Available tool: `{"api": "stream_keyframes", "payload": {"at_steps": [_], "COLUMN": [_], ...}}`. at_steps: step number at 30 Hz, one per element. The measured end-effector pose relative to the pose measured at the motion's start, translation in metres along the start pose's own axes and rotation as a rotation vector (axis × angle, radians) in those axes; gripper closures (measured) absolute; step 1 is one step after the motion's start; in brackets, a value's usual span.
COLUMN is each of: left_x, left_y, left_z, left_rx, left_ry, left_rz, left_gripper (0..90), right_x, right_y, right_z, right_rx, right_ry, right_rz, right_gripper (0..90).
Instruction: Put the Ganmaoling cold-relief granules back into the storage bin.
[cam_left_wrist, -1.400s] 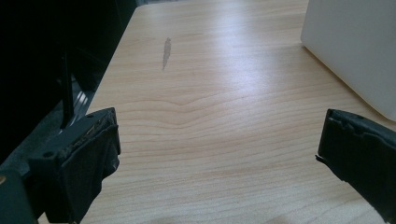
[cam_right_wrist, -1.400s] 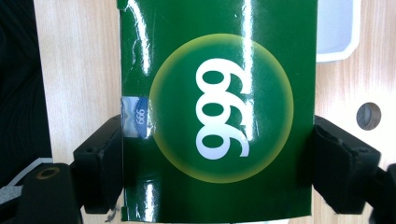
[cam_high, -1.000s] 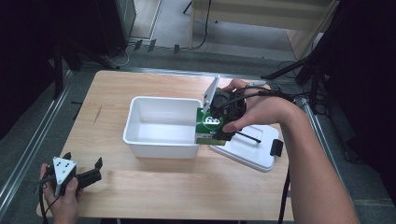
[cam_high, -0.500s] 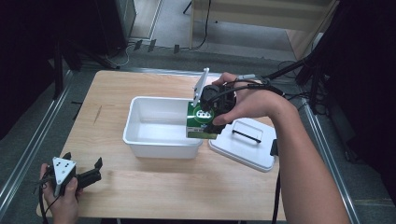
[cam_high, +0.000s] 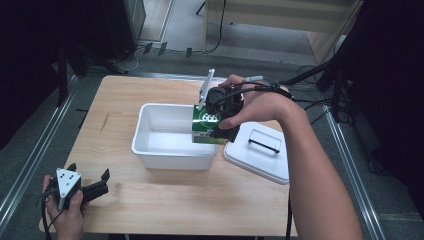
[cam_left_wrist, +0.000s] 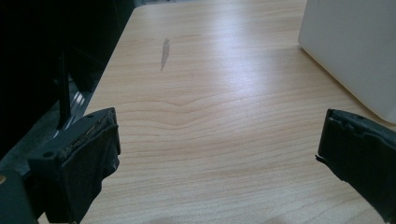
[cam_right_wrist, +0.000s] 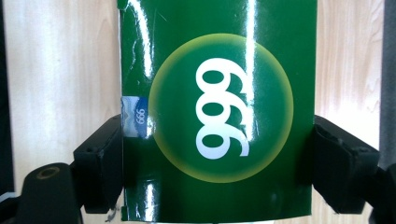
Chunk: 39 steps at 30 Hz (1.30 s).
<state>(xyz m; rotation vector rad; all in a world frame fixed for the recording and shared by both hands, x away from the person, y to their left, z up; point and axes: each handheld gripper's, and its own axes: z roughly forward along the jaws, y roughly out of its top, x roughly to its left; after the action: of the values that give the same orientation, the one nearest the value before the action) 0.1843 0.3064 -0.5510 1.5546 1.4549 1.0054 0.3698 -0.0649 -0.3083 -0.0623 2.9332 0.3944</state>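
A glossy green box (cam_high: 202, 122) with a white "999" in a yellow-ringed circle hangs over the right end of the white bin (cam_high: 150, 150). My right gripper (cam_high: 215, 130) is shut on it, with a pad on each side of the box (cam_right_wrist: 215, 107) in the right gripper view, where the right gripper (cam_right_wrist: 219, 163) has wood grain behind it. My left gripper (cam_high: 89, 170) rests in a hand at the table's front left corner. In its own view the left gripper (cam_left_wrist: 224, 158) stands open over bare wood, with nothing between the jaws.
A white lid (cam_high: 257, 152) with a dark handle lies flat to the right of the bin. The bin's wall (cam_left_wrist: 350, 46) shows at the upper right of the left gripper view. Dark stands and cables surround the table.
My right gripper has carried the green box leftward, from the bin's right rim beside the lid to over the bin's right end. The left gripper has stayed put.
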Motion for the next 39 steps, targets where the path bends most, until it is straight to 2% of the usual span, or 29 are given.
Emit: {"api": "stream_keyframes", "payload": {"at_steps": [5, 6, 8, 10, 12, 14, 15, 16, 20, 21, 24, 26, 27, 31, 34, 35, 39], "left_x": [0.000, 0.000, 0.000, 0.000, 0.000, 0.000, 0.000, 0.000, 0.000, 0.000, 0.000, 0.000, 0.000, 0.000, 0.000, 0.000, 0.000], "left_y": [0.000, 0.000, 0.000, 0.000, 0.000, 0.000, 0.000, 0.000, 0.000, 0.000, 0.000, 0.000, 0.000, 0.000, 0.000, 0.000, 0.000], "left_z": [0.000, 0.000, 0.000, 0.000, 0.000, 0.000, 0.000, 0.000, 0.000, 0.000, 0.000, 0.000, 0.000, 0.000, 0.000, 0.000, 0.000], "left_rx": [0.000, 0.000, 0.000, 0.001, 0.002, -0.001, 0.000, -0.002, -0.002, -0.002, -0.002, -0.002, -0.002, -0.003, -0.003, -0.003, -0.004], "left_ry": [-0.001, 0.000, -0.001, -0.001, -0.002, -0.002, -0.003, -0.003, -0.004, -0.004, -0.004, -0.004, -0.004, -0.005, -0.005, -0.006, -0.006], "left_rz": [-0.003, -0.002, 0.000, 0.001, 0.001, -0.002, -0.002, -0.003, -0.004, -0.004, -0.004, -0.004, -0.004, -0.005, -0.004, -0.004, -0.005], "left_gripper": [0.0, 0.0, 0.0, 0.0, 0.0, 0.0, 0.0, 0.0, 0.0, 0.0, 0.0, 0.0, 0.0, 0.0, 0.0, 0.0, 0.0], "right_x": [-0.003, -0.003, -0.006, -0.006, -0.010, -0.010, -0.012, -0.013, -0.016, -0.016, -0.018, -0.018, -0.019, -0.018, -0.017, -0.018, -0.017], "right_y": [0.005, 0.005, 0.007, 0.008, 0.009, 0.010, 0.010, 0.010, 0.011, 0.011, 0.012, 0.013, 0.014, 0.019, 0.022, 0.023, 0.026], "right_z": [0.005, 0.006, 0.009, 0.011, 0.015, 0.016, 0.017, 0.018, 0.021, 0.022, 0.026, 0.028, 0.029, 0.032, 0.033, 0.035, 0.039], "right_rx": [0.012, 0.019, 0.006, 0.016, 0.006, 0.017, 0.010, 0.012, 0.006, 0.014, 0.009, 0.018, 0.008, 0.005, 0.014, 0.007, 0.011], "right_ry": [0.004, 0.007, 0.007, 0.005, 0.006, 0.008, 0.008, 0.005, 0.006, 0.005, 0.001, 0.000, 0.004, 0.005, 0.011, 0.013, 0.015], "right_rz": [-0.004, 0.007, -0.010, 0.015, -0.003, 0.014, -0.004, 0.012, 0.009, 0.025, 0.010, 0.023, 0.006, 0.000, 0.014, -0.007, -0.008], "right_gripper": [16.5, 16.5, 16.5, 16.5, 16.5, 16.5, 16.5, 16.5, 16.5, 16.4, 16.4, 16.4, 16.4, 16.4, 16.4, 16.4, 16.4]}}
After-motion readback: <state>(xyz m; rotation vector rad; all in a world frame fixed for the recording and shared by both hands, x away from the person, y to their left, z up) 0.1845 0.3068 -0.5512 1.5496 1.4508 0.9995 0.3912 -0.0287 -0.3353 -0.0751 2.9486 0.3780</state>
